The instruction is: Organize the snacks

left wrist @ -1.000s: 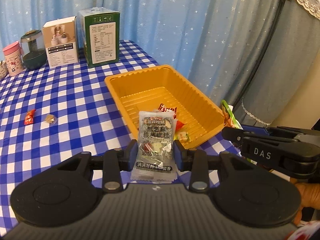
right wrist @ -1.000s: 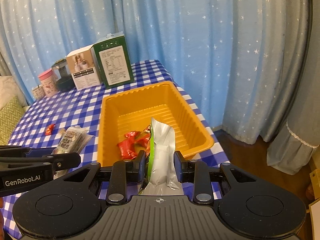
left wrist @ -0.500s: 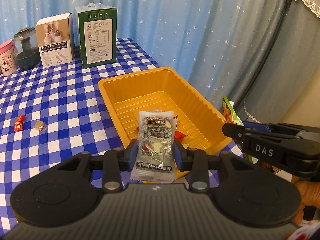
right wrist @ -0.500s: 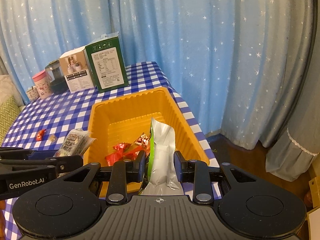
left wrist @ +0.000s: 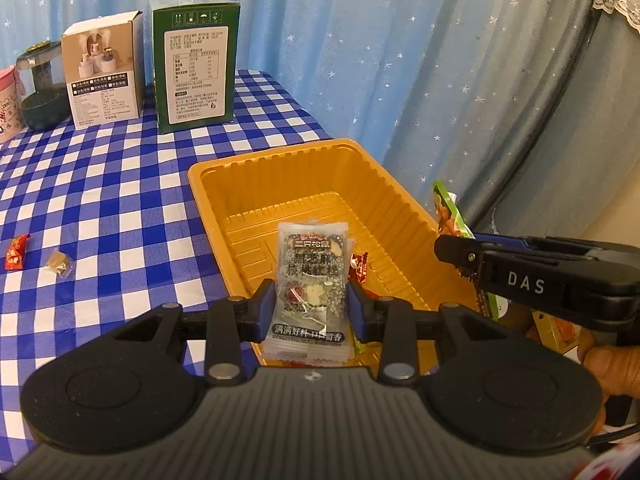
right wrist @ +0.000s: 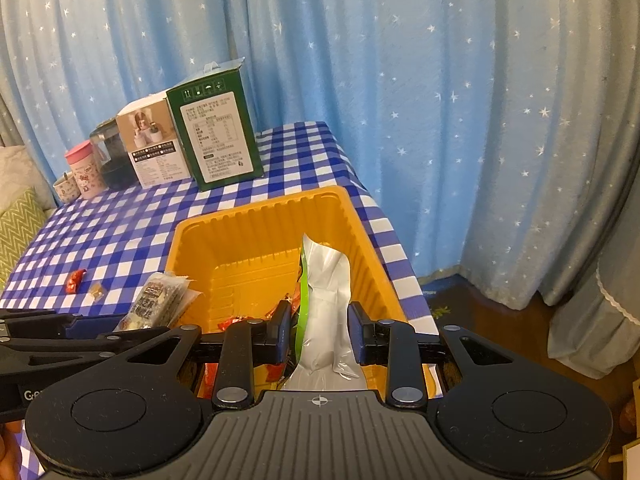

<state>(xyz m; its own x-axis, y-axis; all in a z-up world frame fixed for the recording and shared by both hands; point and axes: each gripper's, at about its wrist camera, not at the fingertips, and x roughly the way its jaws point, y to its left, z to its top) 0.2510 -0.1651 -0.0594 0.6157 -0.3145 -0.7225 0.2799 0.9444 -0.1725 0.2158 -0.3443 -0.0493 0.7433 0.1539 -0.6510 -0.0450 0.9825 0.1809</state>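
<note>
My left gripper (left wrist: 312, 308) is shut on a clear snack packet with dark print (left wrist: 312, 276), held upright over the near end of the orange tray (left wrist: 280, 156). In the right wrist view my right gripper (right wrist: 320, 332) is shut on a silver and green snack bag (right wrist: 326, 304), also over the tray's (right wrist: 360, 240) near end. Red wrapped candies (right wrist: 232, 324) lie on the tray floor. The right gripper shows from the side (left wrist: 448, 246) in the left wrist view, and the dark-print packet (right wrist: 158, 304) shows at the left in the right wrist view.
On the blue checked tablecloth left of the tray lie a red candy (left wrist: 16, 252) and a small tan candy (left wrist: 58, 262). A green box (left wrist: 194, 68), a white box (left wrist: 104, 72), a dark jar (left wrist: 38, 88) and a pink cup (right wrist: 82, 168) stand at the back. Star-print curtains hang behind.
Both grippers have moved forward with their packets, from short of the tray's near rim to over its near end. The tray now looms larger in both views.
</note>
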